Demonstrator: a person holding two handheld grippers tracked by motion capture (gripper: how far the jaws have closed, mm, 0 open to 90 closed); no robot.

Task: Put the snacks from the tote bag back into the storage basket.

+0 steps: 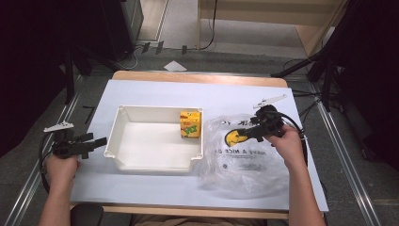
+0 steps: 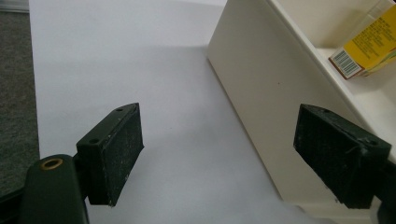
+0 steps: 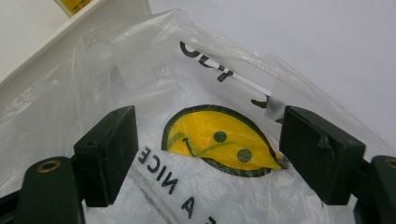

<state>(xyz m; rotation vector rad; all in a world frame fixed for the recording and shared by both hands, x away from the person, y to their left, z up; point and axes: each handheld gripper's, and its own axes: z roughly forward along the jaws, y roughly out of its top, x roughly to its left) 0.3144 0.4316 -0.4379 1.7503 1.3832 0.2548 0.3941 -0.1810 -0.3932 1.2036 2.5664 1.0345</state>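
Note:
A white bin (image 1: 121, 123) stands mid-table with a yellow carton (image 1: 190, 124) upright against its right wall; the left gripper view catches the carton (image 2: 369, 46) and the bin's outer wall (image 2: 261, 88). To the bin's right lies a clear plastic bag (image 1: 244, 165) with a yellow smiley print (image 3: 219, 140). My left gripper (image 1: 96, 141) is open just left of the bin, its jaws (image 2: 219, 154) wide apart over the white sheet. My right gripper (image 1: 237, 133) hovers open over the bag's smiley, with nothing between its jaws (image 3: 205, 154).
A white sheet (image 1: 155, 92) covers the wooden table. Tripod legs (image 1: 301, 66) and cables lie on the floor at the right, and dark stands are at the left. The bag lies against the bin's right wall.

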